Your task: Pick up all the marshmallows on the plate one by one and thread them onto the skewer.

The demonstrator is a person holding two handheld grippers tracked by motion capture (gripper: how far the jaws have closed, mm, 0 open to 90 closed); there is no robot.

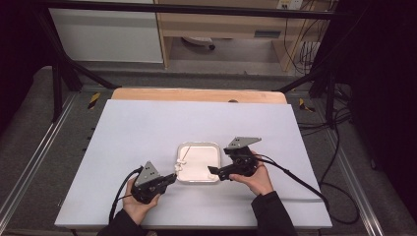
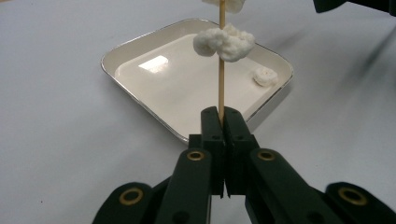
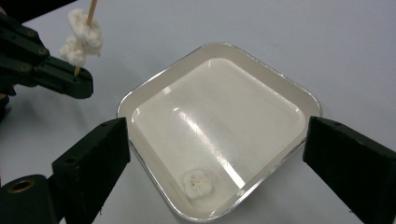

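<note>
Left gripper (image 2: pixel 222 116): your jaws are pressed together on the lower end of a thin wooden skewer (image 2: pixel 221 79), which rises straight up from between them in the left gripper view.
Skewer load: 2 white puffy pieces are threaded on the stick; the lower one (image 2: pixel 225 43) sits well above the jaws, and the upper one (image 2: pixel 225 4) is cut off by the top edge of that view.
Left gripper placing: in the high view you hold it just off the tray's near left corner (image 1: pixel 172 178), with the skewer tip leaning over the tray's left rim.
Right gripper (image 3: pixel 215 154): your jaws stand wide apart, 1 at either side of the tray, and nothing is between the pads (no contact with the tray that I can make out).
Right gripper placing: in the high view it sits at the tray's right edge (image 1: pixel 212 170), pointing left across it.
Tray (image 3: pixel 261 65): a shallow square white dish with rounded corners and a shiny rim, lying flat on the counter (image 1: pixel 147 128).
Loose piece (image 3: pixel 200 184): 1 more white puff lies inside the tray, close to the corner nearest your right gripper, untouched by either gripper.
Counter: a pale sheet covers it, with a strip of wood showing along the far edge.
</note>
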